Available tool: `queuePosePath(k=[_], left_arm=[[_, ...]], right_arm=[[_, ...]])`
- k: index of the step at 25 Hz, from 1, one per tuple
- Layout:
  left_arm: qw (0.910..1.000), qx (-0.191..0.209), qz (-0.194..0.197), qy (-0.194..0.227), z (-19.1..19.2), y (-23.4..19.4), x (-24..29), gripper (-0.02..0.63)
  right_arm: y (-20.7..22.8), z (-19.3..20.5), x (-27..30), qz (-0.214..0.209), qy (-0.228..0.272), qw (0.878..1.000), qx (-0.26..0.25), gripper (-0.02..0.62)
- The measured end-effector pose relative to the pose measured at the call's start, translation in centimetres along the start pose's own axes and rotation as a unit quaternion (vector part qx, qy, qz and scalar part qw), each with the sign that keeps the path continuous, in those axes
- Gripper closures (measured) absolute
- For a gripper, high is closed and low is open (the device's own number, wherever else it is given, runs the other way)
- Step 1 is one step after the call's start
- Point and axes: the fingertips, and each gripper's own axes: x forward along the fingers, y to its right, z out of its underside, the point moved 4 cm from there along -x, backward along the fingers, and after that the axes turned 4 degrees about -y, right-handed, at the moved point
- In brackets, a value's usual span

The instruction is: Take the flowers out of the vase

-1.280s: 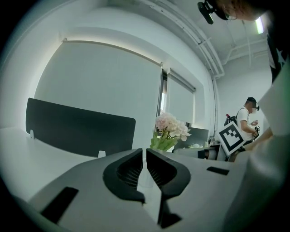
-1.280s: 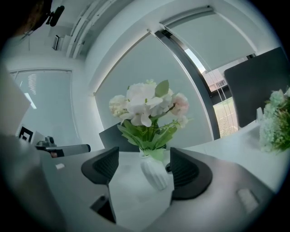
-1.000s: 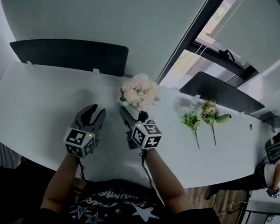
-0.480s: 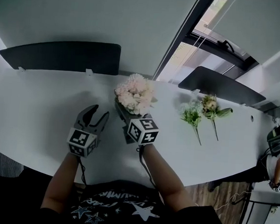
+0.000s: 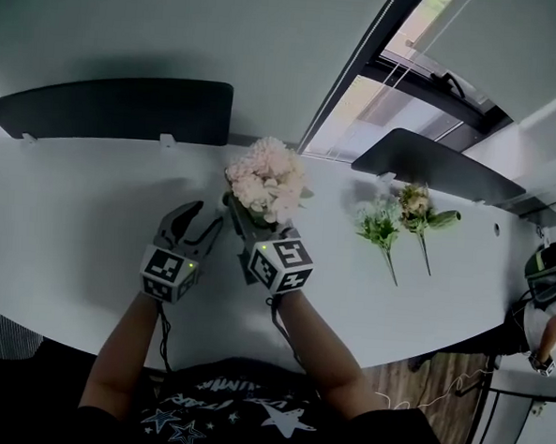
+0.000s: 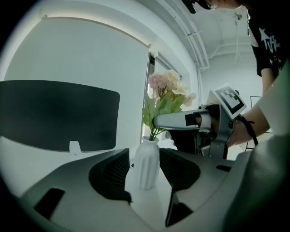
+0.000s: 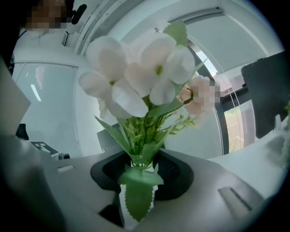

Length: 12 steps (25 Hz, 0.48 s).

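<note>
Pale pink flowers with serrated green leaves stand in a ribbed white vase mid-desk; the left gripper jaws, just opening, flank the vase without touching; the right gripper jaws, just closing, clench the stems.

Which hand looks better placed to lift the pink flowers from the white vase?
Right. The jaws of the right gripper have just been closing on the stems of the pink flowers above the white vase. The left gripper, jaws just opening, flanks the vase without touching, better for steadying.
</note>
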Motion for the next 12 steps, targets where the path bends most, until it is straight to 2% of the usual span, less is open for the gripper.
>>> queuePosePath(k=[3, 8, 12], left_arm=[[0.9999, 0.0, 0.009, -0.011, 0.9, 0.1, 0.8, 0.411], [0.9996, 0.012, 0.026, 0.003, 1.0, 0.6, 2.2, 0.386], [0.9992, 0.03, 0.024, -0.004, 1.7, 0.6, 3.2, 0.376]], right_arm=[[0.1, -0.2, 0.0, -0.003, 0.003, 1.0, 0.0, 0.463], [0.3, -0.9, -0.2, -0.008, 0.007, 1.0, -0.004, 0.479], [0.1, -1.2, -0.3, -0.014, 0.007, 1.0, -0.008, 0.48]])
